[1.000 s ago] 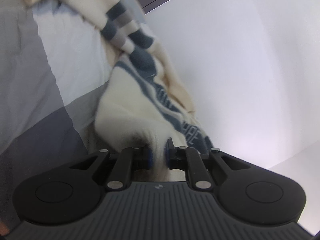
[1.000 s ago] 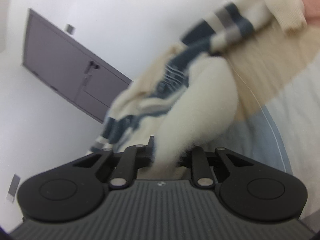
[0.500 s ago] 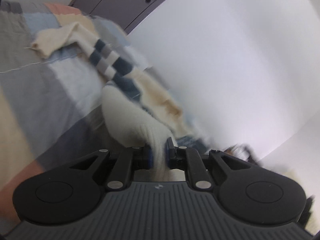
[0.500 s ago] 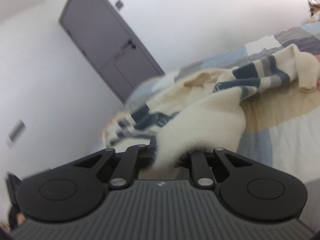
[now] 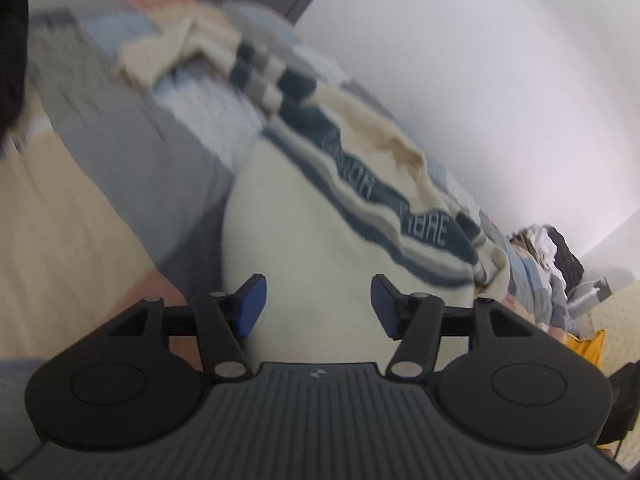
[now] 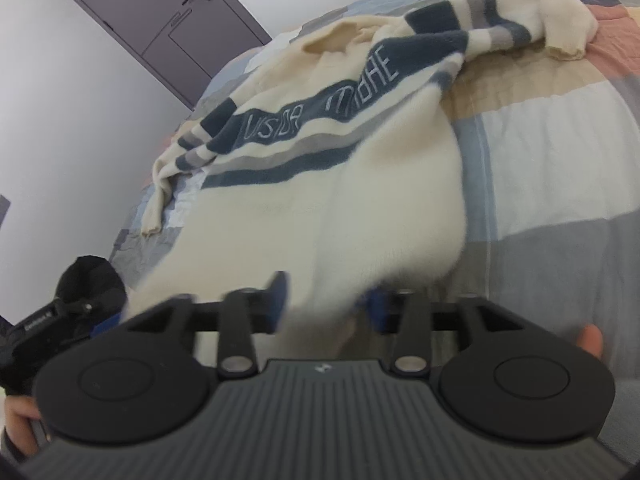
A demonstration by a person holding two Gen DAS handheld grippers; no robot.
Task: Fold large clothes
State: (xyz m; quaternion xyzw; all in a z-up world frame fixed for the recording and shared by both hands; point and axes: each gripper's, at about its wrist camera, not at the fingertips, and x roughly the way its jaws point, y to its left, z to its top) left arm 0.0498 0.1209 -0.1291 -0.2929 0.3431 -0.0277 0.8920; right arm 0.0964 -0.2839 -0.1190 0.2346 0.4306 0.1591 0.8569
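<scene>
Patchwork bedspread (image 6: 560, 152) under cream sweater (image 6: 304, 216), grey door (image 6: 160, 20) behind, both hand-held grippers (image 5: 318, 304) (image 6: 324, 300) opening, sweater between

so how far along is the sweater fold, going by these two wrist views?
Early. Done: the cream striped sweater lies spread on the patchwork bedspread, lettered band up. In hand: the left gripper and right gripper are both opening, hem fabric between the pads but not pinched. Left: both sleeves lie bunched and no fold is visible, so all folds remain.

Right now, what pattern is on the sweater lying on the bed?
Cream sweater with dark blue and grey stripes plus lettering, clearest in the right wrist view.
</scene>
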